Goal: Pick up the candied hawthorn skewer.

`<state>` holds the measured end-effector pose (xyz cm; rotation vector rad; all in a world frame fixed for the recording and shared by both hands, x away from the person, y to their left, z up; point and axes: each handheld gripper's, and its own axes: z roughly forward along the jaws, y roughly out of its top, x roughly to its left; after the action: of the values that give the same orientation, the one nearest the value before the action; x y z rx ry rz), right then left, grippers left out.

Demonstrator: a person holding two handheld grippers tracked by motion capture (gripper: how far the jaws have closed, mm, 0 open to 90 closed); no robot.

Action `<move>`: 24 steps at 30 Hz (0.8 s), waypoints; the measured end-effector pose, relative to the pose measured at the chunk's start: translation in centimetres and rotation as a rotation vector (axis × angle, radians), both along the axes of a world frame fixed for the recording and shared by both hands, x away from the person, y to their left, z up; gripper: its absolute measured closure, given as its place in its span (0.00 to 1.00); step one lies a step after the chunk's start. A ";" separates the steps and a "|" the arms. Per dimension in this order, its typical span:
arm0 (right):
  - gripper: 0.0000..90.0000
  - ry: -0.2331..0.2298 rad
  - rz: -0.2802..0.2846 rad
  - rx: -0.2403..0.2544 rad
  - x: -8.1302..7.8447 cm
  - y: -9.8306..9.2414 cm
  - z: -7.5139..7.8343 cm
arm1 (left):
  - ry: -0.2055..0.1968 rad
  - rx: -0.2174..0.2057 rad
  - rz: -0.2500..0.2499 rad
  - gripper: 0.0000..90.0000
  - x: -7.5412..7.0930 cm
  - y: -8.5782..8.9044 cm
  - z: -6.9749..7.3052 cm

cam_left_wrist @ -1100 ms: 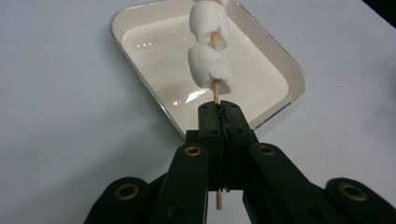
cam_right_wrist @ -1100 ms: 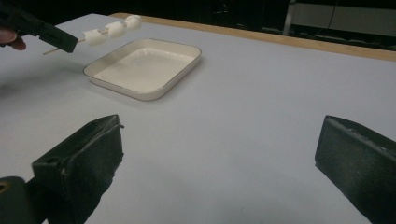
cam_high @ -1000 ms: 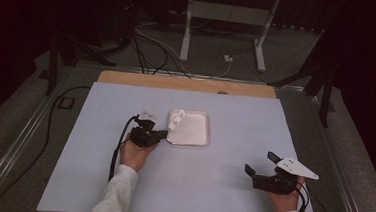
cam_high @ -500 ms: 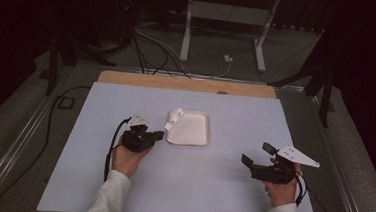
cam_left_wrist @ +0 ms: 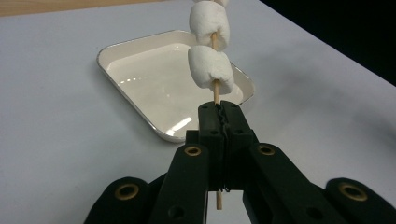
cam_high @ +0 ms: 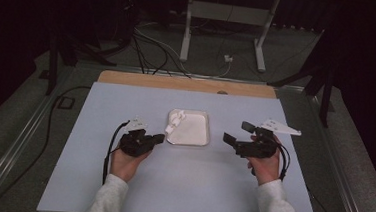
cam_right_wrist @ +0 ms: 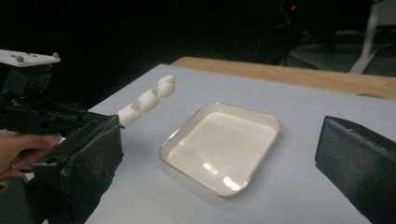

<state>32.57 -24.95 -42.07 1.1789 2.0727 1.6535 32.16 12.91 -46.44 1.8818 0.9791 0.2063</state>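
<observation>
Three white marshmallows (cam_high: 175, 122) sit on a thin wooden skewer (cam_left_wrist: 215, 91). My left gripper (cam_high: 159, 138) is shut on the skewer's bare lower end, and its jaws (cam_left_wrist: 224, 116) press together around the stick. The marshmallows (cam_left_wrist: 210, 67) hang over the left rim of an empty white tray (cam_high: 196, 131). My right gripper (cam_high: 238, 132) is just right of the tray, open with nothing between its jaws. In the right gripper view its wide-apart jaws (cam_right_wrist: 217, 149) frame the tray (cam_right_wrist: 266, 119), with the marshmallows (cam_right_wrist: 144, 100) and the left gripper (cam_right_wrist: 56, 119) at the left.
The tray (cam_left_wrist: 140, 79) lies in the middle of a pale blue table top (cam_high: 190, 186). A wooden strip (cam_high: 187, 83) runs along the far edge. Cables and a metal stand (cam_high: 227, 18) are on the dark floor beyond.
My right gripper has risen and moved forward and left, from the table's near right to beside the tray. The left gripper with the skewer has hardly shifted.
</observation>
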 end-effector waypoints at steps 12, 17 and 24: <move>0.01 0.079 0.087 -0.011 3.7 5.0 0.6 | -0.031 -0.033 0.000 1.00 -0.5 1.2 0.3; 0.01 0.095 0.127 -0.016 4.9 7.2 0.8 | -0.047 -0.035 0.005 1.00 -0.7 1.5 0.5; 0.01 0.140 0.157 0.021 6.2 9.2 0.8 | -0.066 -0.041 -0.008 1.00 -0.9 1.4 0.7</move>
<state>38.75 -15.80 -41.27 1.1975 2.2915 1.7094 31.24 14.30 -45.69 1.8300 0.9245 0.2401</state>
